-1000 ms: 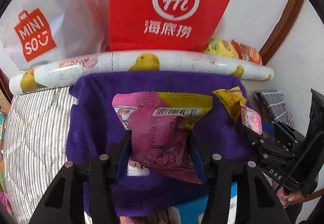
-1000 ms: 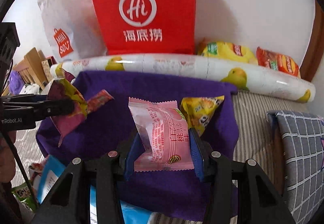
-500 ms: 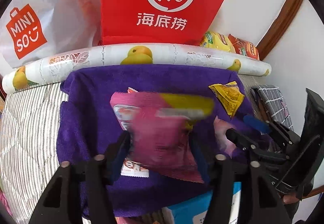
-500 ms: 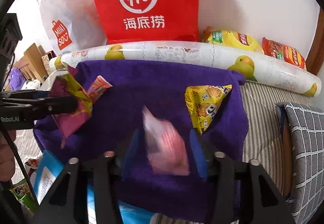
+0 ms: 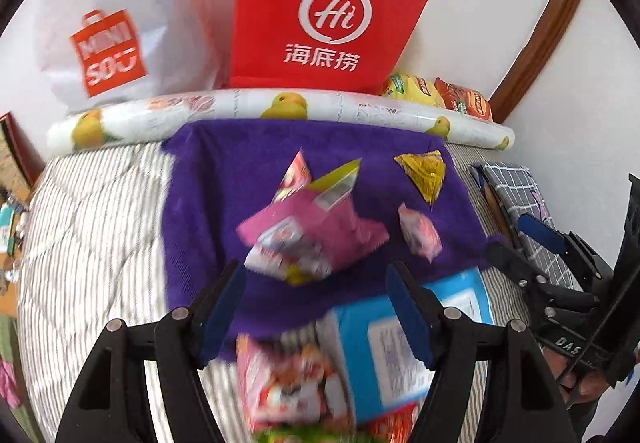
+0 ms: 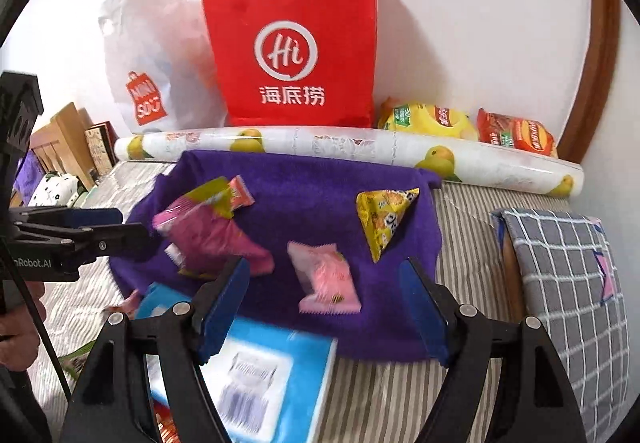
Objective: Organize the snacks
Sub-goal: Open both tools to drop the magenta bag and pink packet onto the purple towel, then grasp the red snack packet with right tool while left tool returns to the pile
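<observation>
Purple cloth (image 6: 320, 199), red bag (image 6: 294, 43), pink packet (image 6: 326, 277), grey-checked cushion (image 6: 568, 283).

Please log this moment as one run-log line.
left hand-held gripper: opening, empty | right hand-held gripper: opening, empty | pink packets on purple towel

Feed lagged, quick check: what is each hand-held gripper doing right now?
Left hand-held gripper: opening, empty; pink packet beyond.
Right hand-held gripper: opening, empty; light pink packet loose.
</observation>
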The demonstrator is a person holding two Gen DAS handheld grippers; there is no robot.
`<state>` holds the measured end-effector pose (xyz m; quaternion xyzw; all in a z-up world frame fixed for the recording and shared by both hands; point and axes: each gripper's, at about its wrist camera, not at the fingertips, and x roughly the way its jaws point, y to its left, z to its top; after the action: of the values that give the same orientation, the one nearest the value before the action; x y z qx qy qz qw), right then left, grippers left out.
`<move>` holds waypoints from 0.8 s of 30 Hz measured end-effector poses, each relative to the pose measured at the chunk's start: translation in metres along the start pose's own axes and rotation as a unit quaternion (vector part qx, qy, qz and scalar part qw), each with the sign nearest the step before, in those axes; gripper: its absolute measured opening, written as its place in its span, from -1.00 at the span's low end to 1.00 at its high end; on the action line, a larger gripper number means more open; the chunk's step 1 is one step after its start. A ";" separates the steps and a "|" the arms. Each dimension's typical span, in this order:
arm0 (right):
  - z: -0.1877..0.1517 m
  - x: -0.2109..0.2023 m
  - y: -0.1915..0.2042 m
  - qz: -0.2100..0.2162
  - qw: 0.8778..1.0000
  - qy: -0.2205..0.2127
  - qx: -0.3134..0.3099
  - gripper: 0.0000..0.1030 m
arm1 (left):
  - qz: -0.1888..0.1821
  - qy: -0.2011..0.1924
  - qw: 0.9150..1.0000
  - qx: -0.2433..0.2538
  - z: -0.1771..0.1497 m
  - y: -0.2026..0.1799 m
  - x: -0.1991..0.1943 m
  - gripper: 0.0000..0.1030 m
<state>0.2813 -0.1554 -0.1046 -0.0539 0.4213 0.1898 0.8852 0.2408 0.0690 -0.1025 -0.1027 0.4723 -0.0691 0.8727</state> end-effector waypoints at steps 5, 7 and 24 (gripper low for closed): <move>-0.022 -0.038 0.018 0.021 1.000 -0.010 0.000 0.49 | 0.016 -0.014 1.000 -0.010 -0.029 0.012 -0.029 0.37; -0.032 -0.050 0.026 0.027 0.999 -0.016 0.000 0.47 | 0.022 -0.019 0.999 -0.013 -0.039 0.016 -0.040 0.37; -0.128 -0.054 0.092 0.060 0.996 0.059 0.008 0.12 | 0.040 -0.029 0.999 -0.012 -0.115 0.030 -0.080 0.37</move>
<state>0.1224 -0.1185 -0.1390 -0.0326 0.4766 0.2360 0.8462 0.1012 0.1022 -0.1064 -0.0961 0.4512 -0.0256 0.8869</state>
